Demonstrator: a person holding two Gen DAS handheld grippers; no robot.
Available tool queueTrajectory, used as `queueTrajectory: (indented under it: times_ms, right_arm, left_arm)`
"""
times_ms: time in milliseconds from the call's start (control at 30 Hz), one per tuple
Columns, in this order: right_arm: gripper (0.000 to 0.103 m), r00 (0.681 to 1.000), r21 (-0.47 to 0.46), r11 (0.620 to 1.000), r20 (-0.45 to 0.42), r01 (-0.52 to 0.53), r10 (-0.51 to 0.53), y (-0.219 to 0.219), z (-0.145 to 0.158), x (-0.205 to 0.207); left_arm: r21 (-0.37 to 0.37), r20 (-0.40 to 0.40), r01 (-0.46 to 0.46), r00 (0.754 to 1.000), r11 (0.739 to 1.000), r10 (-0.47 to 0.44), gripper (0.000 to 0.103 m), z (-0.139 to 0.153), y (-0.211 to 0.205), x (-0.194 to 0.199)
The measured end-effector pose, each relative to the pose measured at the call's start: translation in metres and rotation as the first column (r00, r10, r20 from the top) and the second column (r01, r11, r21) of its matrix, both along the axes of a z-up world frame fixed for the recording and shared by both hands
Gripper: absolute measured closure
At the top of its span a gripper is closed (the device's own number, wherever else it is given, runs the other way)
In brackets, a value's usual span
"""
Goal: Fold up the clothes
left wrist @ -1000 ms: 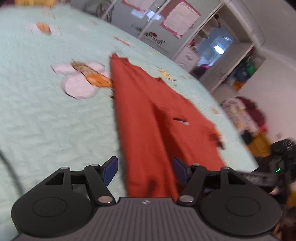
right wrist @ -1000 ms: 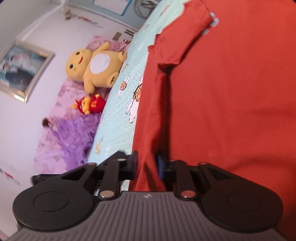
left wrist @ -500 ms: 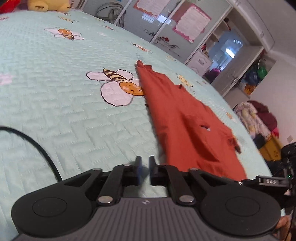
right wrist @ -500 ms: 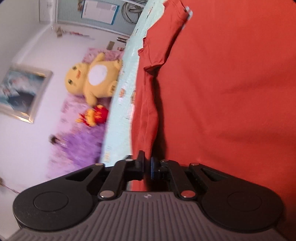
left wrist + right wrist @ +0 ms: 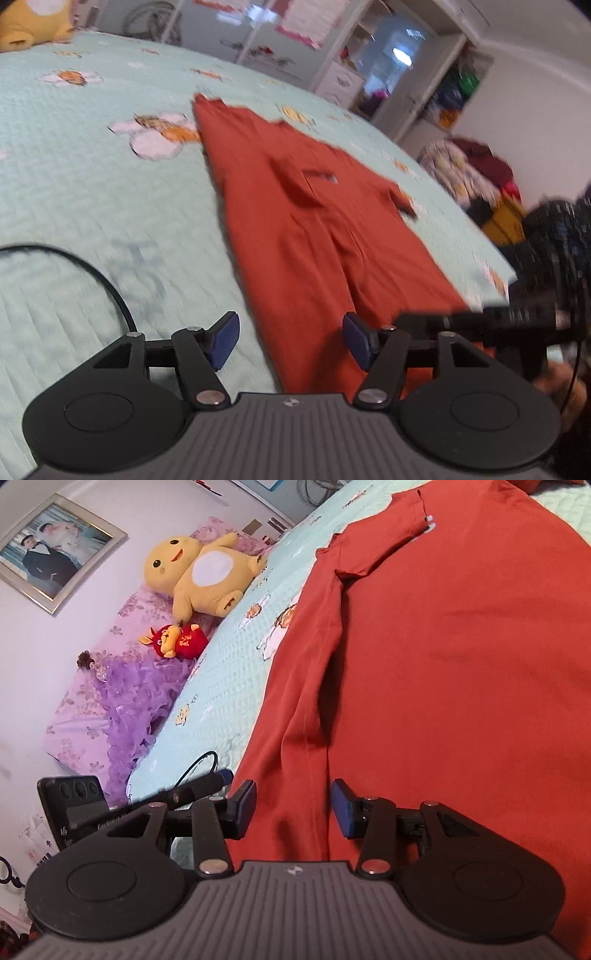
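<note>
The red shirt (image 5: 314, 236) lies flat on the bed (image 5: 92, 206), one side already folded in lengthwise. Both grippers have just been opening: the left gripper (image 5: 291, 341) and the right gripper (image 5: 293, 806) hover with fingers spread over the near hem, pinching nothing. Next seems a fresh grip for another fold. A black cable (image 5: 96, 275) trails close by; the yellow plush toy (image 5: 201, 574) sits clear near the pillows.

left gripper (image 5: 290, 341): jaws just opened, pads apart, gripping nothing, pitched down
right gripper (image 5: 293, 808): jaws just opened, narrower gap, pads clear, pitched down
</note>
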State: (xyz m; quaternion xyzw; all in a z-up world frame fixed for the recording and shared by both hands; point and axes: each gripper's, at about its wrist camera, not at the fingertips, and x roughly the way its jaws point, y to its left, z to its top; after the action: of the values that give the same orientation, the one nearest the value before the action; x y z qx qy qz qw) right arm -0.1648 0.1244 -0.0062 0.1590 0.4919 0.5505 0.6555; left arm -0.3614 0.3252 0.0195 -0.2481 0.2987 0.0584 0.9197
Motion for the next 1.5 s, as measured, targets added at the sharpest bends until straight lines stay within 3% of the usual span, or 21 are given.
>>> queueTrajectory:
  times_ms: [33, 100, 133, 233, 333, 400, 467, 567, 633, 800, 867, 933, 1000, 1067, 1100, 1300, 1333, 1400, 1433, 1500]
  right_arm:
    - [0.058, 1.0, -0.008, 1.0, 0.005, 0.001, -0.001, 0.0, 0.0, -0.002]
    - [0.088, 1.0, -0.038, 0.999, 0.0, -0.003, 0.003, 0.004, 0.0, -0.004]
    - [0.103, 0.998, -0.046, 0.999, -0.061, -0.004, 0.001, 0.007, -0.002, -0.003]
    - [0.103, 0.945, 0.071, 0.995, -0.323, 0.076, -0.049, -0.016, -0.013, -0.003]
    - [0.099, 0.943, -0.016, 0.991, -0.305, 0.134, -0.132, -0.037, -0.02, -0.006]
    - [0.096, 0.951, -0.021, 0.992, -0.282, 0.124, -0.125, -0.045, -0.017, -0.009]
    - [0.07, 0.958, 0.013, 0.994, -0.269, 0.109, -0.102, -0.055, -0.01, -0.015]
    - [0.064, 0.984, -0.002, 0.998, -0.169, 0.056, -0.056, -0.062, 0.006, -0.026]
    - [0.064, 0.99, -0.042, 0.999, -0.142, -0.003, -0.003, -0.065, 0.007, -0.035]
    - [0.067, 0.999, -0.096, 0.995, -0.044, -0.03, 0.026, -0.06, 0.013, -0.053]
    - [0.083, 0.998, -0.115, 0.993, -0.055, -0.012, 0.006, -0.061, 0.011, -0.052]
    - [0.084, 0.995, -0.114, 0.993, -0.095, 0.021, -0.031, -0.065, 0.01, -0.048]
    - [0.081, 0.989, -0.077, 0.994, -0.125, 0.073, -0.083, -0.079, 0.012, -0.044]
    - [0.053, 0.991, -0.091, 0.991, -0.085, 0.094, -0.102, -0.087, 0.016, -0.043]
    - [0.052, 0.993, -0.101, 0.991, -0.074, 0.086, -0.094, -0.089, 0.016, -0.044]
    - [0.053, 0.999, -0.114, 0.993, -0.048, 0.016, -0.022, -0.071, 0.013, -0.055]
    - [0.06, 0.999, -0.119, 0.993, -0.038, 0.009, -0.014, -0.068, 0.012, -0.057]
    - [0.091, 0.999, -0.129, 0.992, -0.045, 0.003, -0.009, -0.064, 0.011, -0.059]
    - [0.099, 0.998, -0.135, 0.991, -0.058, 0.002, -0.01, -0.064, 0.009, -0.059]
    - [0.099, 0.987, -0.099, 0.995, -0.155, 0.016, -0.032, -0.069, 0.005, -0.059]
  left_arm:
    - [0.031, -0.012, 0.012, 1.0, 0.999, -0.011, 0.038, 0.001, -0.004, 0.0]
    - [0.092, -0.036, 0.036, 0.999, 0.995, -0.033, 0.044, 0.002, -0.011, 0.0]
    - [0.122, -0.049, 0.049, 0.998, 0.991, -0.043, 0.057, 0.003, -0.014, 0.0]
    - [0.192, -0.074, 0.075, 0.995, 0.978, -0.062, 0.065, 0.009, -0.014, -0.01]
    - [0.182, -0.064, 0.053, 0.997, 0.982, -0.043, 0.065, 0.012, -0.012, -0.023]
    - [0.202, -0.043, 0.065, 0.997, 0.977, -0.057, 0.058, 0.018, -0.02, -0.033]
    - [0.24, -0.016, 0.086, 0.996, 0.967, -0.085, 0.05, 0.026, -0.033, -0.044]
    - [0.289, 0.027, 0.144, 0.987, 0.946, -0.158, 0.045, 0.036, -0.054, -0.06]
    - [0.343, 0.028, 0.176, 0.98, 0.923, -0.197, 0.037, 0.038, -0.071, -0.067]
    - [0.434, -0.001, 0.317, 0.936, 0.843, -0.351, 0.037, 0.033, -0.115, -0.069]
    - [0.486, -0.044, 0.36, 0.92, 0.796, -0.39, 0.037, 0.028, -0.131, -0.067]
    - [0.525, -0.08, 0.388, 0.909, 0.758, -0.41, 0.037, 0.023, -0.142, -0.067]
    - [0.532, -0.096, 0.4, 0.904, 0.746, -0.417, 0.036, 0.02, -0.145, -0.067]
    - [0.531, -0.1, 0.409, 0.9, 0.742, -0.425, 0.036, 0.017, -0.147, -0.067]
    - [0.533, -0.1, 0.411, 0.899, 0.74, -0.427, 0.035, 0.017, -0.147, -0.067]
    - [0.558, -0.119, 0.416, 0.896, 0.718, -0.428, 0.032, 0.013, -0.157, -0.067]
    - [0.569, -0.123, 0.413, 0.898, 0.712, -0.423, 0.032, 0.012, -0.158, -0.066]
    - [0.591, -0.127, 0.398, 0.905, 0.702, -0.407, 0.032, 0.012, -0.16, -0.064]
    - [0.603, -0.125, 0.389, 0.908, 0.696, -0.399, 0.032, 0.012, -0.161, -0.064]
    - [0.626, -0.118, 0.377, 0.911, 0.683, -0.395, 0.031, 0.013, -0.162, -0.064]
